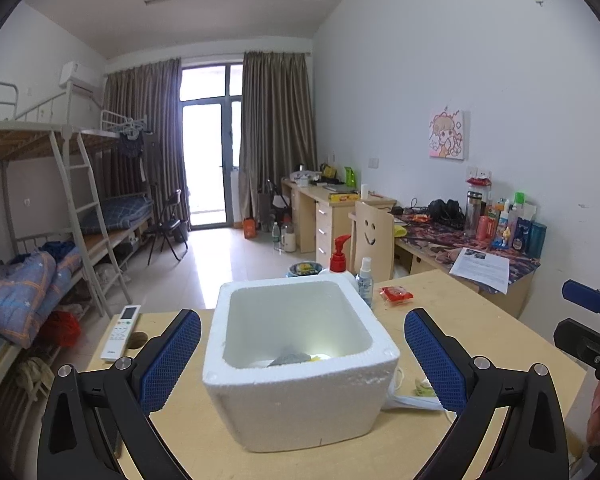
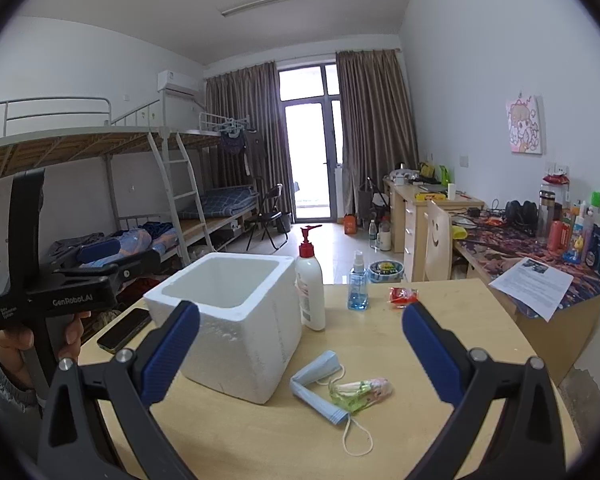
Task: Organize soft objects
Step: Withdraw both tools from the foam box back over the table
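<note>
A white foam box [image 1: 300, 396] stands on the wooden table; it also shows in the right wrist view [image 2: 236, 320]. A grey soft item [image 1: 289, 357] and something yellow lie at its bottom. A folded light-blue face mask [image 2: 320, 388] and a green-and-pink soft item [image 2: 358, 391] lie on the table right of the box. My left gripper [image 1: 302, 360] is open and empty, its fingers on either side of the box. My right gripper [image 2: 300, 354] is open and empty, above the mask.
A lotion pump bottle [image 2: 310, 284], a blue spray bottle [image 2: 358, 282] and a red packet [image 2: 403, 295] stand behind the box. A remote [image 1: 121, 333] and a phone [image 2: 124, 329] lie at the left. The table edge [image 2: 540, 368] is at the right.
</note>
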Available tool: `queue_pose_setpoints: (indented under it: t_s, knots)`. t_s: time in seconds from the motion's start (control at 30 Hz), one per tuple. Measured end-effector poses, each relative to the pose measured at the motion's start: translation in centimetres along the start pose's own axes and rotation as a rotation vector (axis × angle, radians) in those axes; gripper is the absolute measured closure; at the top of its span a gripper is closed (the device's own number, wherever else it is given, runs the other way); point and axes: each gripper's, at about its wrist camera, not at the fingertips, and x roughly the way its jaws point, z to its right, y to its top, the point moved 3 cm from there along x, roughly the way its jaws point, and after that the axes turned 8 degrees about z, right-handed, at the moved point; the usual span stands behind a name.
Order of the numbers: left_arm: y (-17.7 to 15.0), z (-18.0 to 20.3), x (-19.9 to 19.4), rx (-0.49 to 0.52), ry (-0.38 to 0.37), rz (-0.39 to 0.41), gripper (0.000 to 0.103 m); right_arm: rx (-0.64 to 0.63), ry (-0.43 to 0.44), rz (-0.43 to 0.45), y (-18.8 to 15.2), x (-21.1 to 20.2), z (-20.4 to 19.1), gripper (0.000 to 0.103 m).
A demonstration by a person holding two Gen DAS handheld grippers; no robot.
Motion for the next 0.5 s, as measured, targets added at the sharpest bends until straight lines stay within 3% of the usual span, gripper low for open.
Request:
queue_pose_setpoints:
  t_s: [0.5]
  knots:
    - [-1.5,0.5,-5.6,0.001,0.019,0.066,0.001,-0.035,-0.008,0.058,-1.0,-4.7,-1.6,0.001]
